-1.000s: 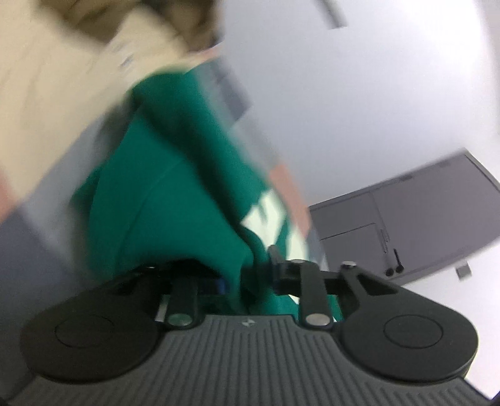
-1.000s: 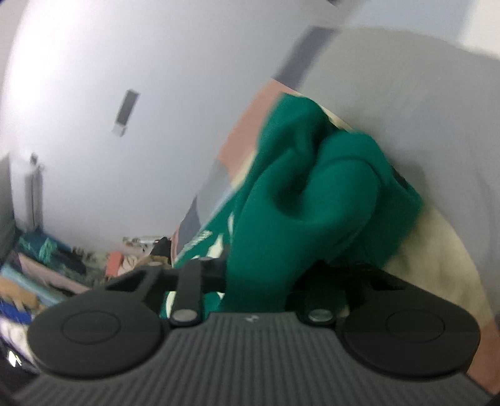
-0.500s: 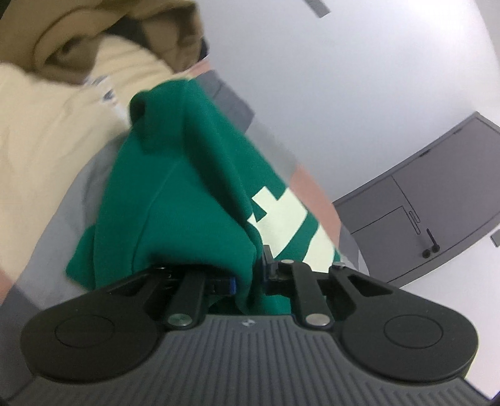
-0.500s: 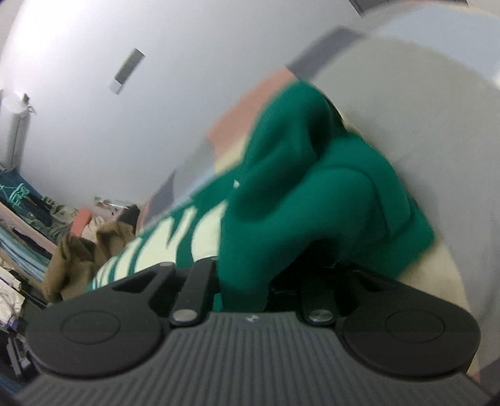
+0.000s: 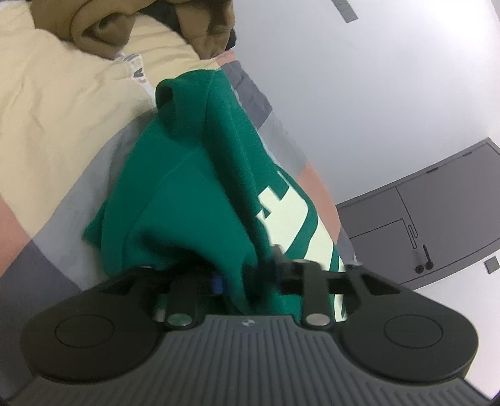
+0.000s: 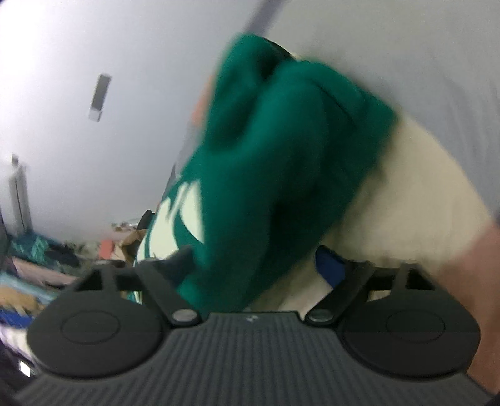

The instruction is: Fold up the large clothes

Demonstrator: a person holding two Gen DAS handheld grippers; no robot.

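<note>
A green sweatshirt [image 5: 200, 200] with pale block lettering lies bunched on a bed with a grey, pink and cream patchwork cover [image 5: 65, 175]. My left gripper [image 5: 247, 278] has its fingers spread a little, with green cloth still draped between them. In the right wrist view the same sweatshirt [image 6: 275, 162] hangs over the left finger of my right gripper [image 6: 259, 265], whose fingers stand wide apart. The view is blurred.
A brown garment [image 5: 131, 28] is heaped on the cream part of the bed at the back. A white wall [image 5: 375, 93] and a grey cabinet [image 5: 437, 225] lie to the right. A pile of colourful clothes [image 6: 37, 259] shows at the right wrist view's left edge.
Both grippers have opened from their pinch on the sweatshirt. The right one has spread wide and swung, and the cloth now drapes loosely over its left finger.
</note>
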